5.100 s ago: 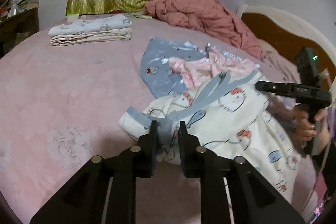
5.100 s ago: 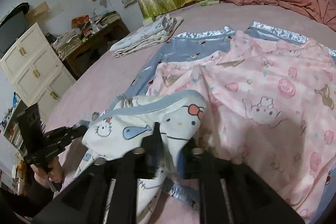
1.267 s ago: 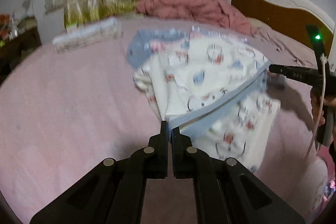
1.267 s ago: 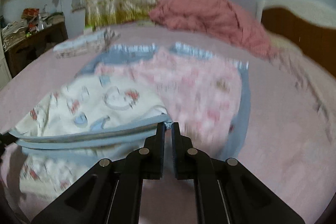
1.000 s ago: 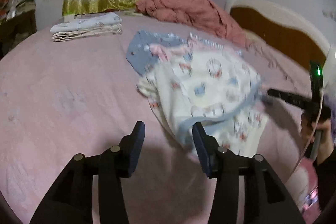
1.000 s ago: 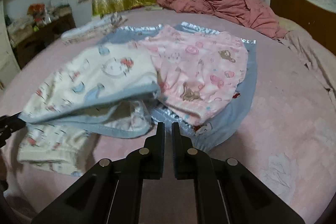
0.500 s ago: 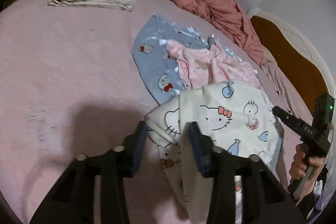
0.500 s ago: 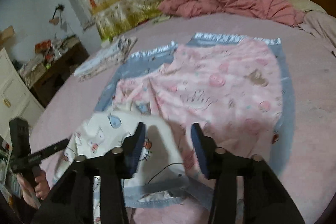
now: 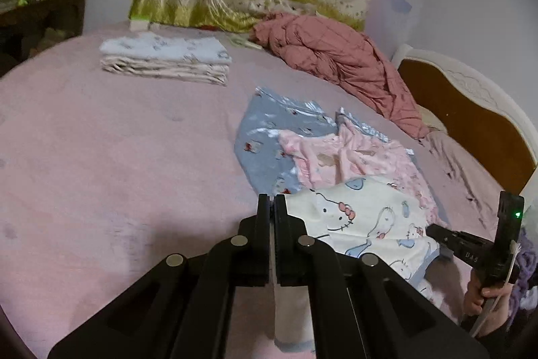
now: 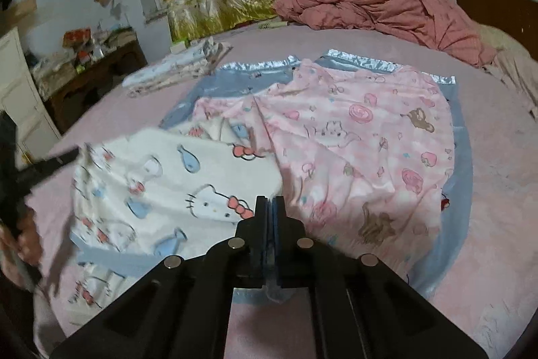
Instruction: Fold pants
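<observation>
Step in hand, as I read it: re-grip for a fold. Both jaws have just been closing and each now pinches cloth. Left hand-held gripper (image 9: 272, 204) is clamped on a pale edge of the cream cat-print pants (image 9: 366, 221), with a strip of fabric showing through the slot between its fingers. Right hand-held gripper (image 10: 270, 207) is clamped on the blue-trimmed edge of the same pants (image 10: 175, 187), blue cloth visible between the jaws. The pants lie on the pink bed (image 9: 117, 157), near edge, partly overlapping the pink printed garment (image 10: 363, 150), which itself lies on a grey-blue garment (image 9: 265, 140). A folded stack (image 9: 164, 59) sits well apart towards the curtain, and a crumpled rose quilt (image 10: 376, 5) is at the far side. Orientation: in the right wrist view the pants' long axis runs roughly left-right across the frame, blue waistband band along the near edge towards the camera; which end is the cuffs I can't tell, since the left part is blurred. Next move probably calls for lifting both pinched points together, keeping tension even, and carrying that edge over without dragging the pink garment underneath. Risk: a thin grip slipping.
</observation>
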`<state>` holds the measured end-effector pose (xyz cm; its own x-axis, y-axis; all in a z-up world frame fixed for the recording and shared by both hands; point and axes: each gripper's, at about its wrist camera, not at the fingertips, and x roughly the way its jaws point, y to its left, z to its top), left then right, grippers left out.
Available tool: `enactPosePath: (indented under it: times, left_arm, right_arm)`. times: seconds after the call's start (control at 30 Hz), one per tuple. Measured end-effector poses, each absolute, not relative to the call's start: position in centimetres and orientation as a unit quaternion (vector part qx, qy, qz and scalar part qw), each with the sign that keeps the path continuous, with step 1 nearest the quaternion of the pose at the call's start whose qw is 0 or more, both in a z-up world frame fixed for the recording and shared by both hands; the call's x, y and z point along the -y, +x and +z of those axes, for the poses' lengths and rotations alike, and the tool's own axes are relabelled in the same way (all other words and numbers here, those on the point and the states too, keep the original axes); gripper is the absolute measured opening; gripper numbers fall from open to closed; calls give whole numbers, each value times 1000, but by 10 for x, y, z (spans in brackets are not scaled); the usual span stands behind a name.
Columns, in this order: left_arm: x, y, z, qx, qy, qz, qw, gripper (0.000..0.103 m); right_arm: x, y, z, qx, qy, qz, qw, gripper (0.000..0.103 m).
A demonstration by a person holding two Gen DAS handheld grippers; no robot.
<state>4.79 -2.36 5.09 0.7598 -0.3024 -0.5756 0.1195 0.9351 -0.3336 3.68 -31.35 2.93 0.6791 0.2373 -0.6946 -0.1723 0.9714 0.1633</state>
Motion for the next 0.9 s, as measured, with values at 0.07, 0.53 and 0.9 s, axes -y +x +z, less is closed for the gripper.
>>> enactPosePath:
  times: [0.07, 0.53, 0.9]
  left_arm:
    - [17, 46, 47, -334, -132, -100, 928, 1]
    - [9, 51, 13, -399, -229, -189, 867, 53]
    - [50, 15, -1, -418, -129, -164, 884, 1]
  right_arm:
    - [310, 33, 23, -395, 36, 112, 911, 1]
    - [330, 41, 57, -358, 69, 123, 923, 19]
    - [305, 42, 16, -432, 95, 177, 879, 1]
